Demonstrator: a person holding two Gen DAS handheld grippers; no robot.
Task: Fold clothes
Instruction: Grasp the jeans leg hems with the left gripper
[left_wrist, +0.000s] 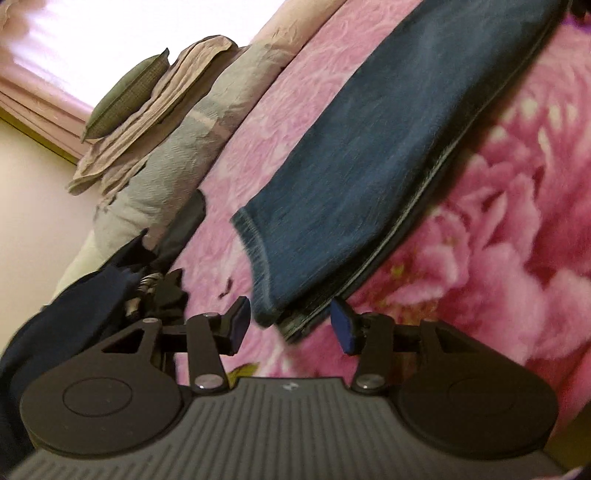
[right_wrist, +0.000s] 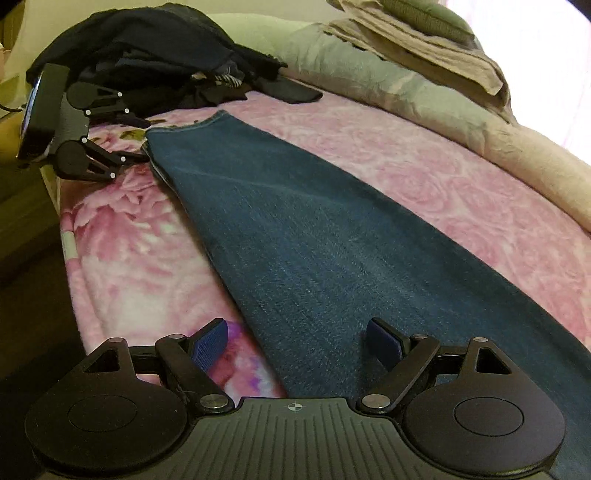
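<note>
The fingers of the left gripper (left_wrist: 291, 325) stand apart, their blue pads on either side of the hem of the jeans (left_wrist: 388, 177) without pressing on it; in the right wrist view the same gripper sits at the hem end, near the bed's edge. The fingers of the right gripper (right_wrist: 297, 341) are likewise spread and hold nothing, one pad over the blanket, the other over the denim. The jeans lie flat and lengthwise, legs stacked, on a pink flowered blanket (right_wrist: 122, 236) covering the bed. A heap of dark clothes (right_wrist: 155, 55) lies beyond the hem. Pale pillows (right_wrist: 369, 70), a folded beige cloth (right_wrist: 424, 48) and a green cushion (left_wrist: 125, 96) line the far side, under a bright curtained window (left_wrist: 92, 37).
</note>
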